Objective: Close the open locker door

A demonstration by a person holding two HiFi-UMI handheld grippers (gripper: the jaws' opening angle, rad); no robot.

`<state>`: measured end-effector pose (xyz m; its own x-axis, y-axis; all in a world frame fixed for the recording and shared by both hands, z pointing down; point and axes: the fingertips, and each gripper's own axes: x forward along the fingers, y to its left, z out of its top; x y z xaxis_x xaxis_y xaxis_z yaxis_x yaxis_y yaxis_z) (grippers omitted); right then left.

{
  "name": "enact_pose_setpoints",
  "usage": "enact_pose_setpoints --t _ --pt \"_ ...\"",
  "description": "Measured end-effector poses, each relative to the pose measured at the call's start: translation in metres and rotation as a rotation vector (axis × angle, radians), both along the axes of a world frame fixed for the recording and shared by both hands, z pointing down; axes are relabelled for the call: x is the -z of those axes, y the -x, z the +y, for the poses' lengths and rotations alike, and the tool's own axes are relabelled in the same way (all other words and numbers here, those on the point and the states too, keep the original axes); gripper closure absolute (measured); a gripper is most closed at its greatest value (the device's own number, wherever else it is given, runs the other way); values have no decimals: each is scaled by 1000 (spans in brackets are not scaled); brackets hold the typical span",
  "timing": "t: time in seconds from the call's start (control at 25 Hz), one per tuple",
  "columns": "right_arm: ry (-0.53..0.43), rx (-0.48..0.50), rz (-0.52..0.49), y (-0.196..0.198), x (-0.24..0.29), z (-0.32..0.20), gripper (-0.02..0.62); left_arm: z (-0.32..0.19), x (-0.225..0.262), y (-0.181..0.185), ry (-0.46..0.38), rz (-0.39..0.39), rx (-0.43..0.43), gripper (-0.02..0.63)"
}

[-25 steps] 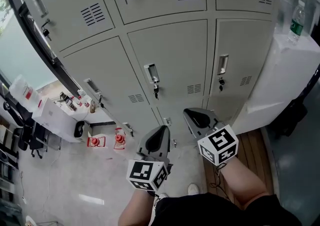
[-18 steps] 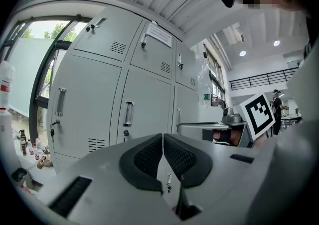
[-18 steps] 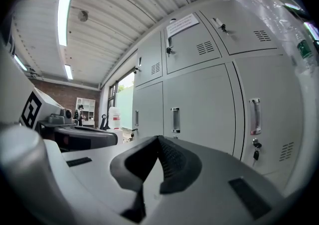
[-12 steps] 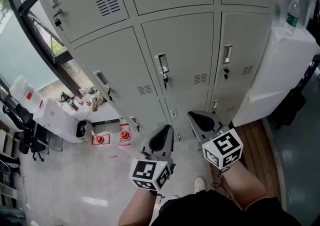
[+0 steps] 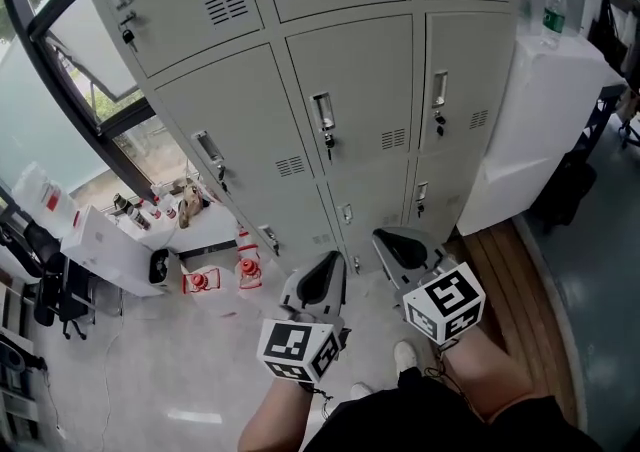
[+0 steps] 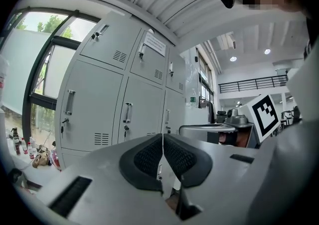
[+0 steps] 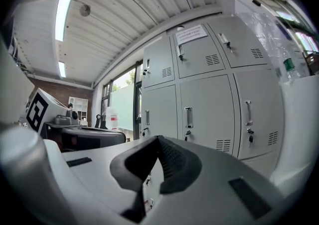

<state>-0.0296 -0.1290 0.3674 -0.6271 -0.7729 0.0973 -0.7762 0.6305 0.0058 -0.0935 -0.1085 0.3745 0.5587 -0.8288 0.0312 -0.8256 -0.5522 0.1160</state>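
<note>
Since a second ago the lockers (image 5: pixel 300 0) slid upward in the head view, while both tools stayed low at centre. The left tool (image 5: pixel 322 268) and right tool (image 5: pixel 390 240) each have jaws pressed together, holding nothing. Beyond them the lockers fill the upper frame; all doors (image 5: pixel 352 80) in view sit flush.

Lockers (image 5: pixel 350 90): smooth, matt grey painted metal, with glossy chromed handles (image 5: pixel 323 112). Floor (image 5: pixel 150 360): pale, smooth, faintly glossy; planks (image 5: pixel 505 265) of brown wood. Left gripper (image 6: pixel 162 139): matt grey plastic shell, black ribbed pads (image 6: pixel 147 158)
</note>
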Motion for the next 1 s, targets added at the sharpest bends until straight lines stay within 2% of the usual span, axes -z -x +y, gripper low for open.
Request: enact_pose_setpoints --t 0.4,1.0 --pt "5 -40 6 14 -5 30 543 26 -5 12 -1 7 -47 584" --pt "-19 -71 -2 21 2 45 543 38 0 19 -19 -7 -87 584"
